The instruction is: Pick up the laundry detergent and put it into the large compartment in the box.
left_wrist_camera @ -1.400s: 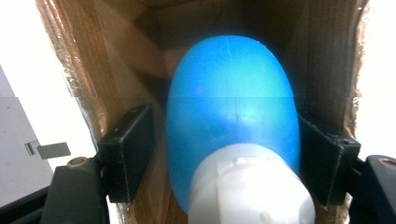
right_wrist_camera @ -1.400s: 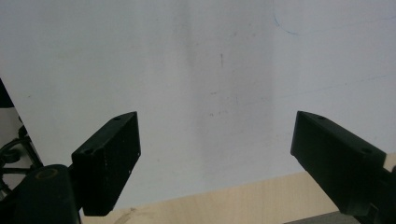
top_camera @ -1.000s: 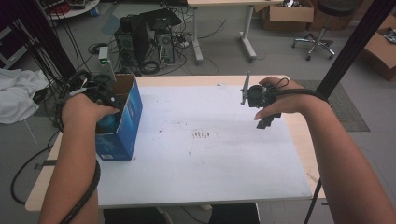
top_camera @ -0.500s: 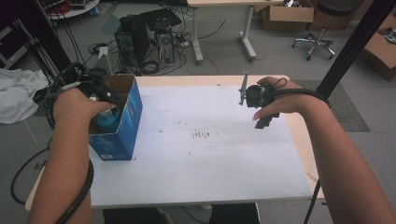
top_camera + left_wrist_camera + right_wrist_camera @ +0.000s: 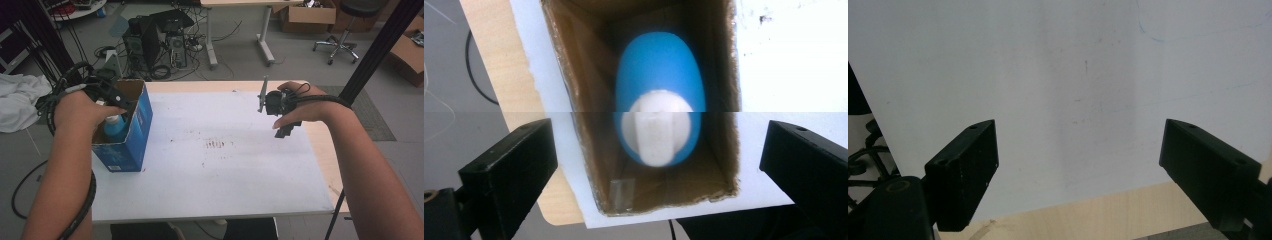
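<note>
inside blue box [image 5: 131, 131]: blue bottle [image 5: 659, 85], walls close around.

No readable txt (box [image 5: 131, 134] print blurred).

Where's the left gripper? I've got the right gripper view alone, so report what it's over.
Observer: The left gripper hangs above an open blue box near the table's left edge.
Operator: Tell me what's in the box.
Observer: A blue bottle with a white cap stands inside.
Operator: Give me the jaws.
Observer: They have just been opening and stand wide apart, clear of the bottle below them; nothing is gripped.
</note>
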{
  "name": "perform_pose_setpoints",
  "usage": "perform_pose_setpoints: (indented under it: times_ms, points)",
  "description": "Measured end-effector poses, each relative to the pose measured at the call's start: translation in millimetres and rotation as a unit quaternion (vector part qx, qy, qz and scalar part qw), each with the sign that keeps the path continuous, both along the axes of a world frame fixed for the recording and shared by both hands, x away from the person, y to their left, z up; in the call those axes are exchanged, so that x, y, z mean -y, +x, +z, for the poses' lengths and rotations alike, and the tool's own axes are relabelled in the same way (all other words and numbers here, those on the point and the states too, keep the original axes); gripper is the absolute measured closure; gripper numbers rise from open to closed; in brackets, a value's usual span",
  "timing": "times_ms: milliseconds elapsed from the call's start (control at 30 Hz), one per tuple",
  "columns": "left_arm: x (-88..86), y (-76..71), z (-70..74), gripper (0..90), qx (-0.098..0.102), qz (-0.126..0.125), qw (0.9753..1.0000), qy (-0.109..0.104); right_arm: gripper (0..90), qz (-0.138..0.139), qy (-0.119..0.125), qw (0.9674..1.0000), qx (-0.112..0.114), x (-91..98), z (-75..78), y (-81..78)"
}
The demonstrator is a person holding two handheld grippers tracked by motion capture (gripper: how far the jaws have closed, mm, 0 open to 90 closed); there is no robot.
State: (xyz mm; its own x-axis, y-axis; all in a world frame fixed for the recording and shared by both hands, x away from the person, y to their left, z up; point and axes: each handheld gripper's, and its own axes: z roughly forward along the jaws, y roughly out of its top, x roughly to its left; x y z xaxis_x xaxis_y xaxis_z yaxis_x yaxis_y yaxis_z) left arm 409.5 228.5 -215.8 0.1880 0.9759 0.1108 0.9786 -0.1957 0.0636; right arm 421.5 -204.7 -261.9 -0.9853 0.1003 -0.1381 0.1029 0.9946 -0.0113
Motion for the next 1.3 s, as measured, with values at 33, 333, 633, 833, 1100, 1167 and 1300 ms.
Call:
perform_pose_setpoints:
  times_ms: [33,333,633,833,1100,1167,1300]
  points:
    - [1.7,-0.7,0.5,2.0,0.002,-0.003,1.0,0.0,16.0,0.0,-0.001,1.0,0.0,0.0,0.3,-0.3]
    - [18.5,-5.4,9.4,0.1,0.013,-0.038,0.9992,0.007,15.9,0.001,-0.003,1.0,0.002,-1.8,2.5,-3.0]
    - [43.2,-11.3,19.5,0.1,0.03,-0.105,0.9941,0.005,15.9,0.0,-0.008,1.0,-0.001,-2.3,2.3,-3.5]
    - [66.0,-16.1,23.2,0.1,0.025,-0.158,0.9871,0.003,15.9,0.001,-0.011,0.9999,0.0,-3.8,4.1,-3.9]
    - [103.6,-30.5,25.9,0.1,0.012,-0.246,0.9691,-0.009,15.9,0.009,-0.014,0.9999,-0.002,-4.7,3.3,-5.0]
    - [114.3,-35.6,26.0,0.1,0.007,-0.27,0.9627,-0.007,15.9,0.011,-0.015,0.9998,-0.003,-4.8,3.2,-5.7]
    - [132.9,-44.9,23.9,0.1,-0.002,-0.315,0.9492,0.003,15.9,0.012,-0.016,0.9998,-0.003,-5.1,4.0,-7.0]
